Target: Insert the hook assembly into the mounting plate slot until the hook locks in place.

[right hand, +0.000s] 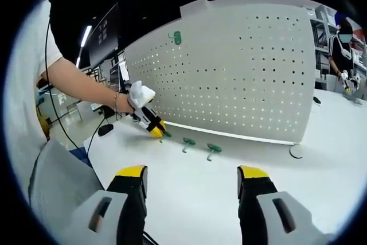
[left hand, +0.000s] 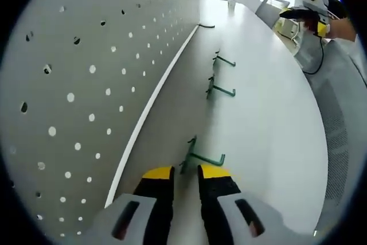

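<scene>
A white pegboard (left hand: pixel 86 84) stands along the table's left side. Three green hooks lie in a row on the table in front of it: the nearest hook (left hand: pixel 200 156), a middle hook (left hand: pixel 221 90) and a far hook (left hand: pixel 223 60). My left gripper (left hand: pixel 186 172) has its jaws a narrow gap apart, and the nearest hook's back end reaches between the yellow tips. In the right gripper view the left gripper (right hand: pixel 153 127) touches down at the first hook (right hand: pixel 166 135). One green hook (right hand: pixel 176 37) hangs high on the pegboard (right hand: pixel 241 73). My right gripper (right hand: pixel 192 176) is wide open above the table.
A dark hook (left hand: pixel 206 26) lies further along the pegboard's foot. The right gripper (left hand: pixel 304 11) hangs beyond the table edge. A round disc (right hand: pixel 296 151) lies by the board's right corner, a black mouse (right hand: pixel 105 129) at the left. Another person (right hand: pixel 344 44) works far right.
</scene>
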A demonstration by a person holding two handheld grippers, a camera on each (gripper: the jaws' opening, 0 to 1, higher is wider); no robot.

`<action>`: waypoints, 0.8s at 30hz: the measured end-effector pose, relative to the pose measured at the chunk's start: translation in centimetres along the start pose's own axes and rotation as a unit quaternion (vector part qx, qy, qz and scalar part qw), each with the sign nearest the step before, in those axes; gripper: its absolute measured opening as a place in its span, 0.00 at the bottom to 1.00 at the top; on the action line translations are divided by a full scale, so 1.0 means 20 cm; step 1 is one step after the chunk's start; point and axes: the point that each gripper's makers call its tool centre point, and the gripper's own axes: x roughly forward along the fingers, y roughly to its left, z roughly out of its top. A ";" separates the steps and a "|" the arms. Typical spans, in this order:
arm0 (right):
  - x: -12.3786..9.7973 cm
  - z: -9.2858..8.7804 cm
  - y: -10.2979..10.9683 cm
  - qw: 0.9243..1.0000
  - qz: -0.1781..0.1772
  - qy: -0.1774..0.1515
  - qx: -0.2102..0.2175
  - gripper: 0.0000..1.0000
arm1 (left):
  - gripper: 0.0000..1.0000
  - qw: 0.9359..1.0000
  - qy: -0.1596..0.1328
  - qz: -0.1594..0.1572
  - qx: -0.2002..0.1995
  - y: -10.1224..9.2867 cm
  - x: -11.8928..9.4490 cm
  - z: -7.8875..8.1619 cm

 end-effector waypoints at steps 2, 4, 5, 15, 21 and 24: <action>0.00 0.00 0.00 1.000 0.000 0.000 0.001 0.61 | 0.15 1.000 -0.001 0.005 -0.001 0.00 0.00 0.00; 0.00 0.00 0.00 1.000 -0.001 0.000 0.002 0.61 | 0.12 1.000 -0.001 0.011 -0.002 0.01 0.00 0.00; 0.00 0.00 0.00 1.000 -0.001 0.000 0.002 0.61 | 0.12 1.000 -0.001 0.012 -0.003 0.01 0.00 0.01; -0.01 0.00 -0.01 1.000 -0.004 -0.002 0.005 0.60 | 0.04 1.000 0.001 0.027 0.004 0.02 0.00 0.02; 0.00 0.01 -0.02 1.000 -0.005 -0.004 0.008 0.60 | 0.01 1.000 0.006 0.029 0.010 0.02 0.00 0.01; -0.01 0.01 -0.02 1.000 -0.005 -0.004 0.007 0.60 | 0.01 0.999 0.007 0.029 0.014 0.02 0.00 0.01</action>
